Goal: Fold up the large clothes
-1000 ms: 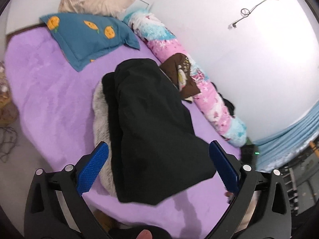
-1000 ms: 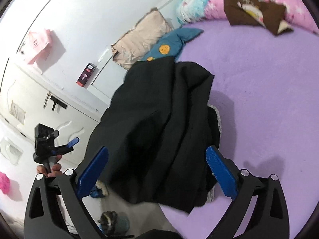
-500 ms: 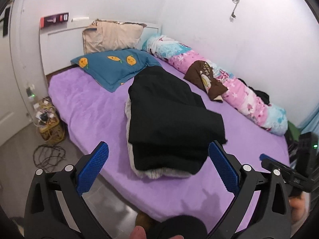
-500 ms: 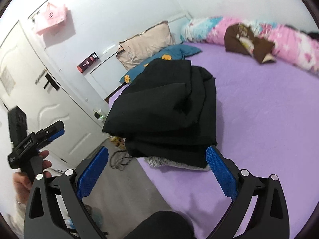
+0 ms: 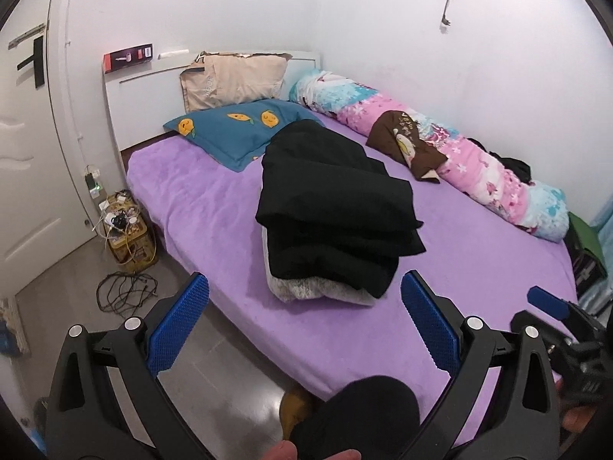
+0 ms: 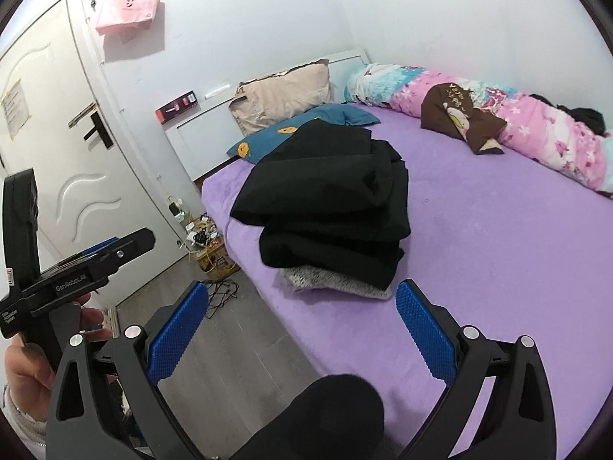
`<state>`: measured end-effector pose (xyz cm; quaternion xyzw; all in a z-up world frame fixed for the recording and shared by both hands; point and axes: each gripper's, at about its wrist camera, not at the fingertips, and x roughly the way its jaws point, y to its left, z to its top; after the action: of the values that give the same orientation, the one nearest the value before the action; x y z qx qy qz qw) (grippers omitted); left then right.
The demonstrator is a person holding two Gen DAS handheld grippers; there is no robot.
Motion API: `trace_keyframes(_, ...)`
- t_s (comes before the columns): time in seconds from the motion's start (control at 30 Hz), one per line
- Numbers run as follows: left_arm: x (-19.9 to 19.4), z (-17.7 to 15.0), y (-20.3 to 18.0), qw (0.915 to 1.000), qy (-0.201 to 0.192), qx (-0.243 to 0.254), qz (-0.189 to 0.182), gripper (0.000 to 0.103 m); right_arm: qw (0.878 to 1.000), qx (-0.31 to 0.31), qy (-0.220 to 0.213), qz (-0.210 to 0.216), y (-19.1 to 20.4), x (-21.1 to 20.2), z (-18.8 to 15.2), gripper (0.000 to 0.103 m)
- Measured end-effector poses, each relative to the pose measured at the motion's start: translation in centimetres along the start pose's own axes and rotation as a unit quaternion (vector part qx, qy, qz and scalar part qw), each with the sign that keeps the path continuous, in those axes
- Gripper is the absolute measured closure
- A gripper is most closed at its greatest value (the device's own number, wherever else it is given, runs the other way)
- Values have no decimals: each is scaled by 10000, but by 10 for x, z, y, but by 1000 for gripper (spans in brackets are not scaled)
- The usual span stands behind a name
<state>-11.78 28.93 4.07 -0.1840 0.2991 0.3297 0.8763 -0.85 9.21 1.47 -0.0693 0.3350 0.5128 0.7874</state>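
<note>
A black garment lies folded in a thick stack on the purple bed, with grey furry lining showing under its near edge. My left gripper is open and empty, held back from the bed's near edge, well short of the stack. My right gripper is also open and empty, equally far back. The right gripper's body shows at the right edge of the left wrist view, and the left gripper's body at the left of the right wrist view, held by a hand.
A teal pillow and beige pillow lie at the headboard. A pink floral bolster with a brown garment runs along the wall. Cables and a yellow basket sit on the floor by the white door.
Both grippers have drawn back and away from the black garment, which filled the views a second ago. The garment now lies folded on the bed, untouched.
</note>
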Motion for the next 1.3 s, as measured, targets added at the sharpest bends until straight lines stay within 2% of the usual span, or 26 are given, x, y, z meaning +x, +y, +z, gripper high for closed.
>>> trace_keyframes(0.23, -26, -15, -10, 9999, -60, 113, 107, 6, 9994, -225, -136, -219, 18, -19, -12, 6)
trace_keyframes(0.5, -39, -18, -12, 9999, -78, 121, 95, 6, 9996, -204, -124, -172, 18, -24, -15, 7)
trace_keyframes(0.77, -45, -16, -13, 9999, -80, 107, -25, 6, 9995, -238, -116, -159, 20, -29, -18, 6)
trace_keyframes(0.97, -47, -16, -11, 9998, -144, 86, 103, 6, 9996, -228, -98, -125, 21, -31, -19, 6)
trace_keyframes(1.3, -51, -18, -14, 9997, -189, 143, 113, 6, 9996, -227, -95, -140, 24, -35, -22, 7)
